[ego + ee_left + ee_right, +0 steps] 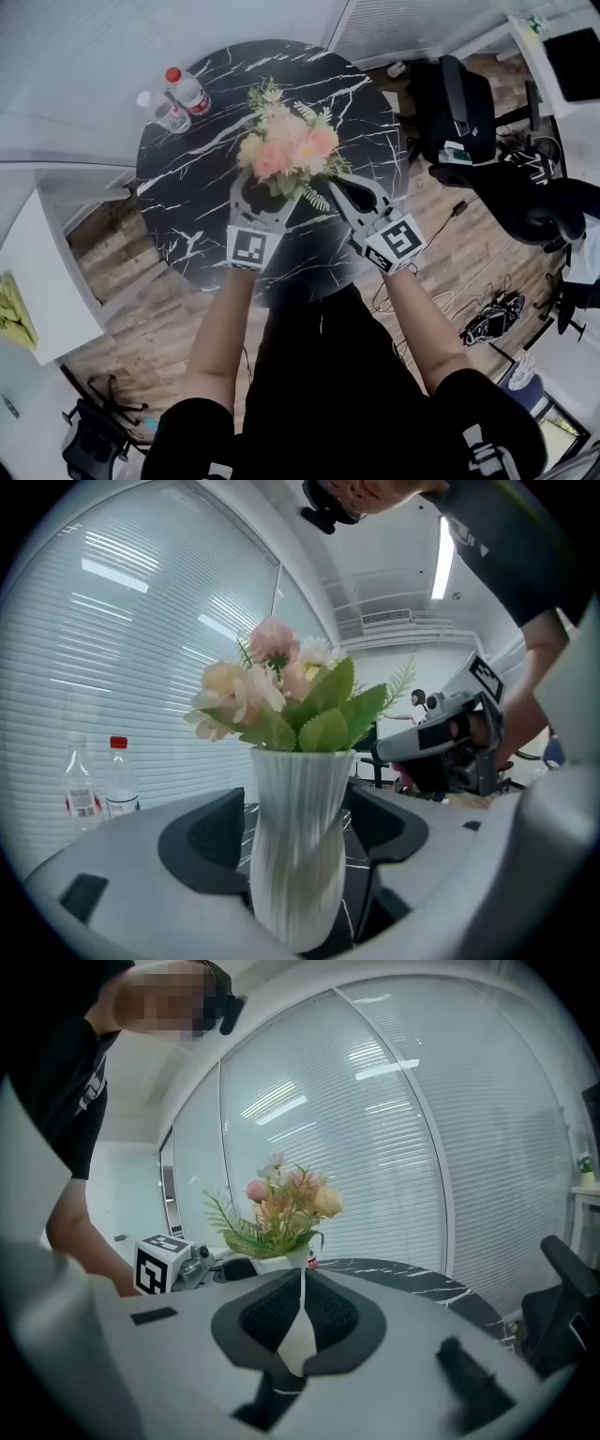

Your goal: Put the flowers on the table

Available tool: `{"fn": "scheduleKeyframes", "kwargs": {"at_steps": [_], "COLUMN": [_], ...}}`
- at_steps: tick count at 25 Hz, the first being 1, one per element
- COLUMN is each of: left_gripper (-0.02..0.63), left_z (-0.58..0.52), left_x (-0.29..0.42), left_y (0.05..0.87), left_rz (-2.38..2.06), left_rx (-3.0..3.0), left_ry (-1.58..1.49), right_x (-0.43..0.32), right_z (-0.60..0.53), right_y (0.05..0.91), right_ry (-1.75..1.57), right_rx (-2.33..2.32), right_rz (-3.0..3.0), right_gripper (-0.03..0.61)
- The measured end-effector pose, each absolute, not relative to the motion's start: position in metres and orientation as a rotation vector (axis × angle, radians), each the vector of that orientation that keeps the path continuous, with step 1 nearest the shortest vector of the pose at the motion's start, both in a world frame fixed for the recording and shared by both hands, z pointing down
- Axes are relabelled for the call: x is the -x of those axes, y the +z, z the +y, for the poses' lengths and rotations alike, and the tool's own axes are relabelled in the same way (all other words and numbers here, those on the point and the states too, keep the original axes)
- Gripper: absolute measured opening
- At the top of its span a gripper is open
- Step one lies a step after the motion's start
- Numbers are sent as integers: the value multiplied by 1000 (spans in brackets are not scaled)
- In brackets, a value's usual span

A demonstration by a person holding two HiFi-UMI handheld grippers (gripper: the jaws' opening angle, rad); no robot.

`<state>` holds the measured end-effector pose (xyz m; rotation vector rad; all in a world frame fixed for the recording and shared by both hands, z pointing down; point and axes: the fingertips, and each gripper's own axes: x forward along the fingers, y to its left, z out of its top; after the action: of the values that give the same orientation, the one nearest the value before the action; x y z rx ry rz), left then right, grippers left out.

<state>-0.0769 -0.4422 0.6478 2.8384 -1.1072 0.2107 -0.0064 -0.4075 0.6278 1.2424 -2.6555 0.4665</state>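
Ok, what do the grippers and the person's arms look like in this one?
Both the left gripper and right gripper have light grey bodies with dark, dished pads. Each carries a white cube printed with black square markers. The person wears a black short-sleeved top; forearms are bare.

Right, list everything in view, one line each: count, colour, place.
white ribbed vase: one, white, between the left gripper's jaws
bouquet of flowers: one, pink and peach with green leaves, in the vase
round marble-look table: one, black with white veins, below both grippers
clear plastic bottles: two, one with a red cap and one with a pale cap, at the table's far left edge
office chair: one, black, right of the table
wooden plank floor: one, brown, around the table
left gripper: one, grey with a black-and-white marker cube, shut on the vase
right gripper: one, grey with a marker cube, jaws together and empty, right of the vase
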Motion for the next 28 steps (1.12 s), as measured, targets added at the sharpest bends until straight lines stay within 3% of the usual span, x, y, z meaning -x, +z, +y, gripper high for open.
{"fn": "scheduleKeyframes", "kwargs": {"at_steps": [8, 17, 25, 28], "left_gripper": [342, 330, 82, 21], "left_z": [-399, -341, -296, -280], "left_x": [103, 105, 92, 84], "left_y": [624, 539, 459, 442], "left_rz": [-1128, -1105, -1133, -1152], "left_rx": [-2771, -2793, -2836, -2853], "left_ry": [273, 216, 68, 71], "right_x": [6, 16, 21, 25], "right_z": [-380, -331, -295, -283], "right_y": [593, 528, 463, 447], "right_ry": [428, 356, 262, 252], "right_rx": [-1240, -1143, -1009, -950], "right_rz": [-2661, -2725, -2820, -2852], "right_gripper": [21, 21, 21, 21]}}
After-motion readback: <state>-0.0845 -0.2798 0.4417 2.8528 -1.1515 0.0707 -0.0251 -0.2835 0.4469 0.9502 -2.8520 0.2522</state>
